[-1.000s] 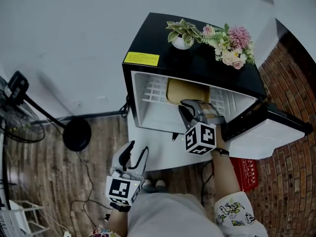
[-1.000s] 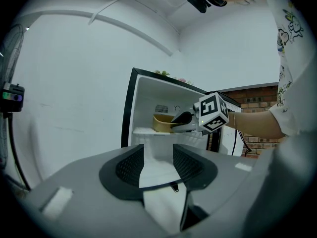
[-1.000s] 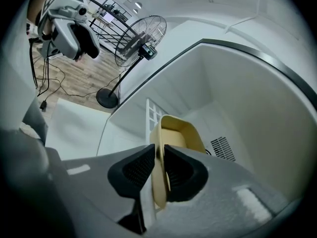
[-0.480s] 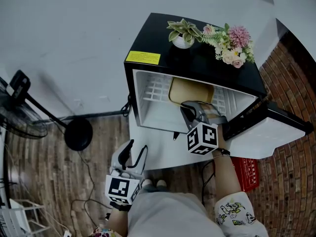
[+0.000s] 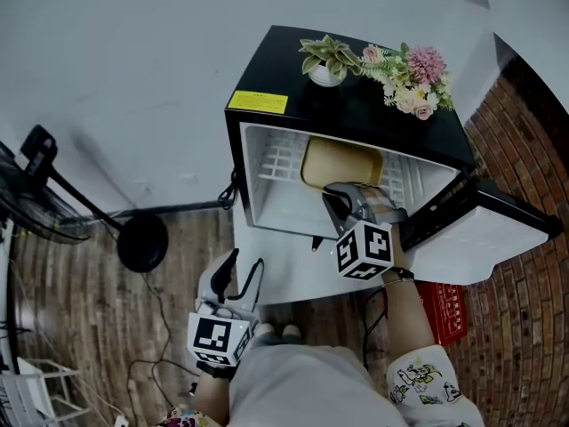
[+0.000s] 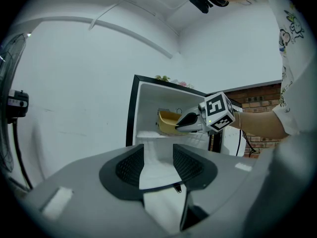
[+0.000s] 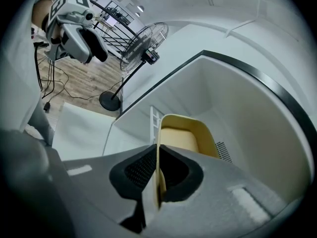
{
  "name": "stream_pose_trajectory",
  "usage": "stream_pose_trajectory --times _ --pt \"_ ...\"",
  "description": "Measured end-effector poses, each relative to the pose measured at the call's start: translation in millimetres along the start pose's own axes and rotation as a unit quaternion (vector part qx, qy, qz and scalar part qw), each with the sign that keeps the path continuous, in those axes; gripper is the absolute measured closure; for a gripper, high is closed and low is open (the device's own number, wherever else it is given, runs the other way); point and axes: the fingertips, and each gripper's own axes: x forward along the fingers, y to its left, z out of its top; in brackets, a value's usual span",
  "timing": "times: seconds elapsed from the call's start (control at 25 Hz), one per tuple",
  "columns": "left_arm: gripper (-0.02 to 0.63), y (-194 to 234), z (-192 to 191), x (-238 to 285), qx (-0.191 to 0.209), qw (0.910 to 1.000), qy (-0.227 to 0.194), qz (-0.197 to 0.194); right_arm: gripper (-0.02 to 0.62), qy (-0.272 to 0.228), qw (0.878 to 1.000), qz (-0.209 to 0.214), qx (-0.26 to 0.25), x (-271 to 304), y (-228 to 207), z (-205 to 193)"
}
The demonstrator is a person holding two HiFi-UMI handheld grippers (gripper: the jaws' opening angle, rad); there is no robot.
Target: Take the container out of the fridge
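A yellow container [image 5: 342, 165] sits on the wire shelf inside the open black fridge [image 5: 356, 114]. My right gripper [image 5: 348, 201] reaches into the fridge and is shut on the container's near rim. In the right gripper view the thin rim [image 7: 159, 167] runs between the two pads, and the container [image 7: 185, 133] stretches away toward the fridge's back wall. My left gripper [image 5: 233, 274] hangs open low in front of the fridge, holding nothing. In the left gripper view its jaws [image 6: 157, 165] face the fridge, with the container [image 6: 168, 123] and the right gripper [image 6: 190, 122] seen ahead.
The fridge door [image 5: 484, 234] stands open to the right. A potted plant [image 5: 327, 60] and flowers [image 5: 413, 83] rest on the fridge top. A standing fan [image 5: 40, 194] with its round base [image 5: 142, 241] is on the wooden floor at left. A red crate [image 5: 443, 310] sits under the door.
The right gripper's jaws have closed on the container's rim. The left gripper has drifted slightly lower and left. The container has barely shifted.
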Motion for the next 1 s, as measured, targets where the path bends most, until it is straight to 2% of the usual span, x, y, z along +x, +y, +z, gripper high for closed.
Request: stream_pose_trajectory --times 0.6,1.0 --pt "0.431 -10.8 0.8 -21.7 0.005 1.0000 -0.008 0.000 0.577 -0.015 1.000 -0.008 0.014 -39.1 17.4 15.1" --pt "0.436 -24.5 4.4 -26.6 0.008 0.9998 -0.001 -0.017 0.577 -0.032 0.997 -0.006 0.075 -69.3 38.4 16.9"
